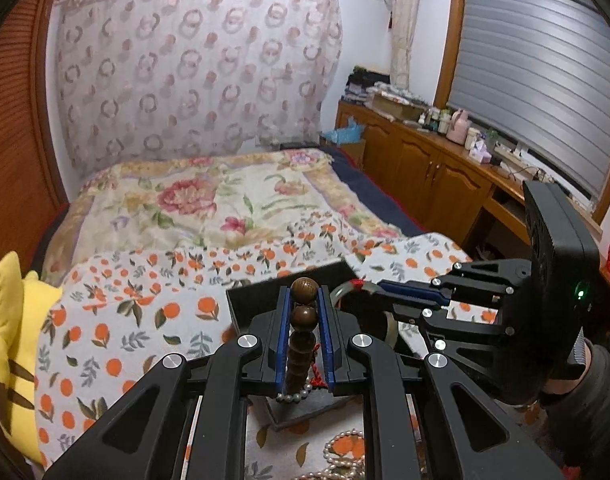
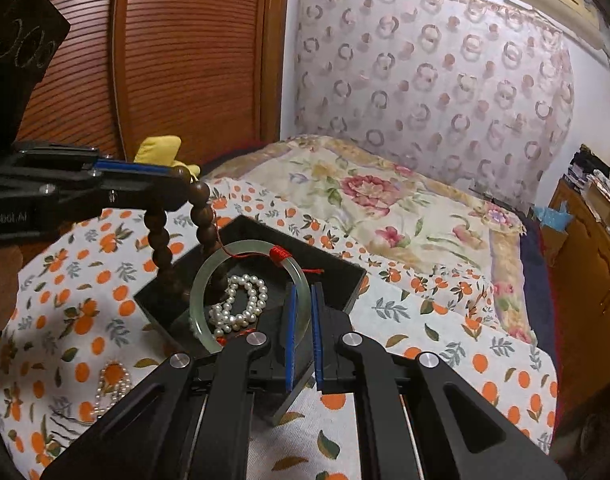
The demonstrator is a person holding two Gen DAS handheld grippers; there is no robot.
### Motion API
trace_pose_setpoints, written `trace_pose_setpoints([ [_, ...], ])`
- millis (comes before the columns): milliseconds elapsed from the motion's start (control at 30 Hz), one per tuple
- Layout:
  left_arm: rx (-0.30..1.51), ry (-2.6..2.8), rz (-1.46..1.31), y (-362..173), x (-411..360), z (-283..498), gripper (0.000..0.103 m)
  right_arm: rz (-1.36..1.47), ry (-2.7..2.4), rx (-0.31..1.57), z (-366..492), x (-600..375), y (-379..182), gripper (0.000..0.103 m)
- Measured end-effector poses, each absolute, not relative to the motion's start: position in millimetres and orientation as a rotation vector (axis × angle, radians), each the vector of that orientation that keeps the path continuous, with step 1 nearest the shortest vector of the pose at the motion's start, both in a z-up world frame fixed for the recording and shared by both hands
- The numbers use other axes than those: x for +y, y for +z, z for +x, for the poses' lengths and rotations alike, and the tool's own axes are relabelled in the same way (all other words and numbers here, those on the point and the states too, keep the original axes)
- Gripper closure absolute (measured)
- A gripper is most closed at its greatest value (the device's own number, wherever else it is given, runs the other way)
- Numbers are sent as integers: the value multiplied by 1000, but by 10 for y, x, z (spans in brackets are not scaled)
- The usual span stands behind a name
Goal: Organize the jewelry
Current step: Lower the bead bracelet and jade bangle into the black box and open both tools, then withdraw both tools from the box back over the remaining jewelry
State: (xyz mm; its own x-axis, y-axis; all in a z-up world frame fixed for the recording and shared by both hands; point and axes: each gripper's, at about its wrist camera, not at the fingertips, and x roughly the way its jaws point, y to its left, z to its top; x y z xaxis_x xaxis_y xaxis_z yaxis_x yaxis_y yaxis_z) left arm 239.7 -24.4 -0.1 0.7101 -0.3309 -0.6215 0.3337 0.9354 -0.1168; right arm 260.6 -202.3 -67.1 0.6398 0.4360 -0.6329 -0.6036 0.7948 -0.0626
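Precariously, left claw clamped on wooden bead string, loops dangling below into black box; right claw pinching jade bangle over pearls. Risks: red cord snagging beads, bangle slipping, cracking.

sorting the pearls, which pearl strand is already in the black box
The coiled pearl strand seen through the jade bangle, inside the black box. The other strand lies outside on the orange-print sheet.
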Motion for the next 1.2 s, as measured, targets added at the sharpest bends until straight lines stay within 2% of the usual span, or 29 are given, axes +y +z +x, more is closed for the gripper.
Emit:
trace_pose_setpoints([
  [200,725,-378,9,-148,-258,2468,90,-293,601,665,2639,-1955,-824,95],
  [333,727,-364,16,-194,-251,2457,76,-301,606,675,2637,-1918,-873,95],
  [433,727,-353,16,-214,-213,2427,72,-307,607,680,2628,-1902,-888,94],
  [467,727,-349,13,-220,-192,2413,65,-308,610,681,2625,-1892,-892,94],
  [533,726,-342,8,-223,-161,2384,57,-313,614,684,2616,-1866,-904,94],
  [667,729,-313,14,-256,-91,2327,51,-319,618,689,2599,-1837,-928,94],
  [933,750,-290,4,-365,8,2256,49,-317,618,697,2583,-1808,-927,93],
  [1000,749,-283,6,-381,24,2222,45,-312,608,695,2575,-1824,-909,87],
  [1067,740,-271,12,-379,41,2175,36,-306,599,694,2567,-1849,-884,81],
  [1200,727,-256,10,-380,74,2037,27,-285,596,680,2457,-1952,-808,80],
])
